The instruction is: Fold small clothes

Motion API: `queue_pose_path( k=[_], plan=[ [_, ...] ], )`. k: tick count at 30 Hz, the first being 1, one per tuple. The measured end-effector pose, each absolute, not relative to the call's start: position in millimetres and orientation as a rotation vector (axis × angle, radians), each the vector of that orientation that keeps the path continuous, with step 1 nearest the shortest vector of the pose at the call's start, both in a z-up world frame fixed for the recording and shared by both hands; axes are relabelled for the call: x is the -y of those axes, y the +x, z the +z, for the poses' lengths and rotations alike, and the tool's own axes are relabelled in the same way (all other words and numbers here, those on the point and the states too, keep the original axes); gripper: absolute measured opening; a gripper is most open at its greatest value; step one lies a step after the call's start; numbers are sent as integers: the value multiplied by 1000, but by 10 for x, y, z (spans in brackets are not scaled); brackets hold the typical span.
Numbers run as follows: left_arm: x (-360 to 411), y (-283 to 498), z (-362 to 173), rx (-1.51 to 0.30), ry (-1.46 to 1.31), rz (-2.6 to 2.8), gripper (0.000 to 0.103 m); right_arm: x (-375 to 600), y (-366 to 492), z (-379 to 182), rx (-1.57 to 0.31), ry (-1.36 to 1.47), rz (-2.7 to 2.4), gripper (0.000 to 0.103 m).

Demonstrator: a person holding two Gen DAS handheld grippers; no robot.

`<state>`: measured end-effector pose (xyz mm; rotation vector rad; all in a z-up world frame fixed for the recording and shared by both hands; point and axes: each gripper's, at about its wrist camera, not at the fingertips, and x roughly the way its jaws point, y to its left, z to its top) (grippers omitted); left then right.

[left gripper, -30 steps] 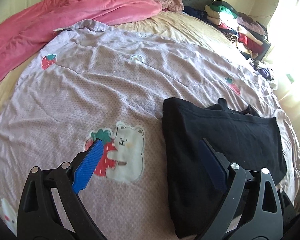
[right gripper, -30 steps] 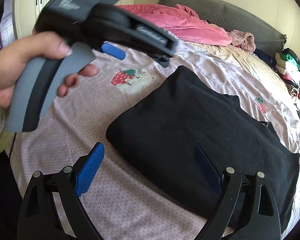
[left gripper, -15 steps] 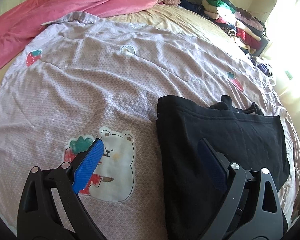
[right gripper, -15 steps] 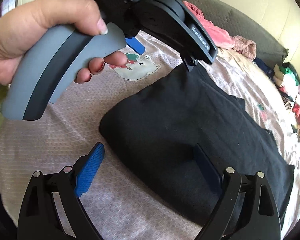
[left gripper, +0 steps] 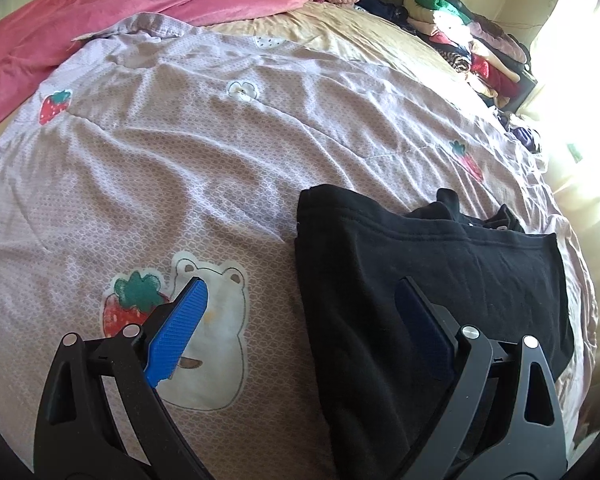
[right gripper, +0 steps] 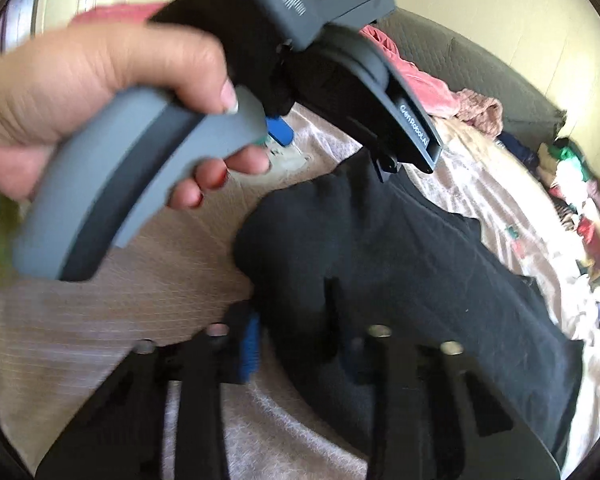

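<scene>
A: Start at the tools. What has the right gripper (right gripper: 296,344) got?

B: Its jaws have just been closing, and the near corner of the black garment (right gripper: 400,264) sits between the blue pads, bunched into a ridge. The picture is blurred, but it reads as a pinch on that folded edge.

A: And the left gripper (left gripper: 300,316)?

B: Wide apart, nothing in it. One pad hangs over the bear print, the other over black cloth, so the garment's left edge runs up between its jaws. The person's hand (right gripper: 100,108) grips its grey handle just beyond the right tool.

A: Which way does the garment lie from them?

B: Directly ahead of both, already folded into a long slab. Its long axis runs away from the right gripper toward the far right. I judge the right gripper has the near end and the left is nearest the adjoining corner, so the coming move turns on the left closing on that edge before both carry it over.

A: Underneath, and beyond?

B: A lilac quilt (left gripper: 220,160) with strawberries, then a pink blanket (left gripper: 120,12) at the head, and a heap of clothes (left gripper: 472,40) far right by a bright window.
</scene>
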<state>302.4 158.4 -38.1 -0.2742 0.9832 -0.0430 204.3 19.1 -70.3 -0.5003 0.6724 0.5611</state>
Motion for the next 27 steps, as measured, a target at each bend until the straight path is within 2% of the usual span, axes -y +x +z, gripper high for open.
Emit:
queue_pose_path(
  k=[7, 13, 15, 17, 18, 21, 22, 23, 27],
  plan=[
    [-1553, 3012, -367, -997, -330, -93, 88, 266, 2205, -492, -721, -224, 630, 14],
    [-1503, 3033, -472, -1031, -393, -134, 88, 355, 2182, -409, -699, -227, 623, 14],
    [-1472, 3034, -503, -1043, -412, -155, 81, 322, 2127, -410, -691, -239, 623, 14],
    [-1426, 3039, -533, -1057, -425, -171, 65, 312, 2119, -419, -687, -241, 626, 14],
    [-1402, 3042, -552, -1064, -436, -182, 61, 320, 2123, -415, -687, -238, 624, 14],
    [-1316, 3027, -543, -1063, -428, -185, 41, 338, 2071, -396, -678, -234, 619, 14],
    [-1290, 3017, -521, -1055, -427, -186, 26, 349, 2046, -387, -674, -231, 617, 14],
    [-1260, 3002, -481, -1047, -422, -181, 17, 376, 2037, -370, -667, -224, 614, 13],
    [-1122, 2955, -236, -1009, -388, -179, 12, 518, 1943, -247, -616, -200, 604, 13]
  ],
)
